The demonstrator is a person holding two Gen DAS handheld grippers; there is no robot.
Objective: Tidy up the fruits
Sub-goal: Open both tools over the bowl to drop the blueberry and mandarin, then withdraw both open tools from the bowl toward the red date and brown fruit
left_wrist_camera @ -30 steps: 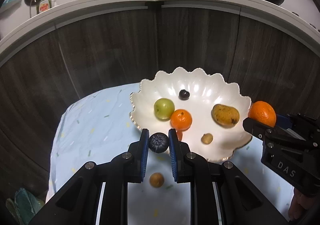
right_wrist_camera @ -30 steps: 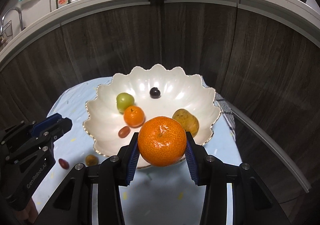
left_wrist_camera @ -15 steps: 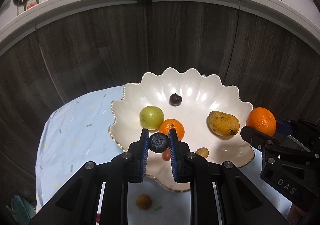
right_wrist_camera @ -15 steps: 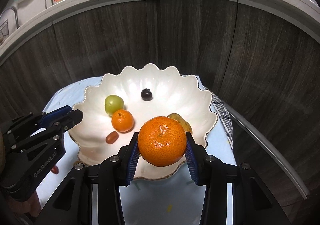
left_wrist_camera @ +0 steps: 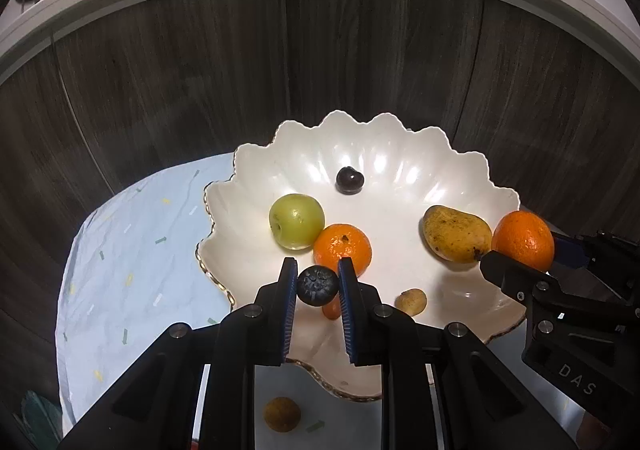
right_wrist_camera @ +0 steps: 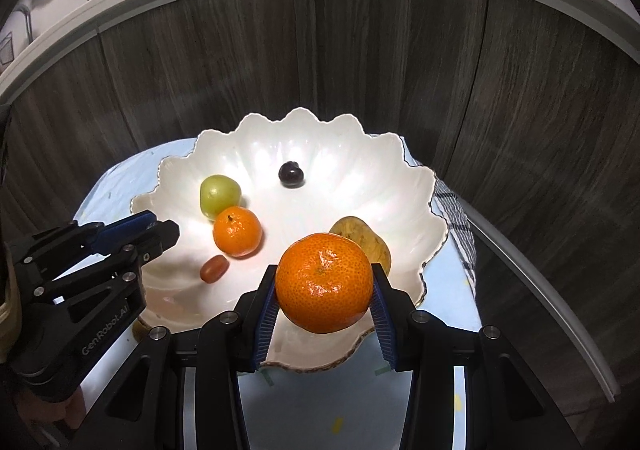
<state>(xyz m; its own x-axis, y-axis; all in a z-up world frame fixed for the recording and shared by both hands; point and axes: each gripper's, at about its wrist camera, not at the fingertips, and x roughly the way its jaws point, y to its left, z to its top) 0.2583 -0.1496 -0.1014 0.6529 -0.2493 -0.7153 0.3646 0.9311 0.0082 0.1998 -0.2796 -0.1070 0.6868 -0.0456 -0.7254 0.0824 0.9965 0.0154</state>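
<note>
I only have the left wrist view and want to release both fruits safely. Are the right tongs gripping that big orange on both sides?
Observer: Yes. The right wrist view shows the right tongs with both pads pressed on the big orange.
Operator: What's the red thing half hidden behind my blueberry?
Observer: A small red oval fruit. It lies in the plate, apart from the small orange.
Operator: Anything past the plate's right side?
Observer: A checked cloth lies beside the rim there.
</note>
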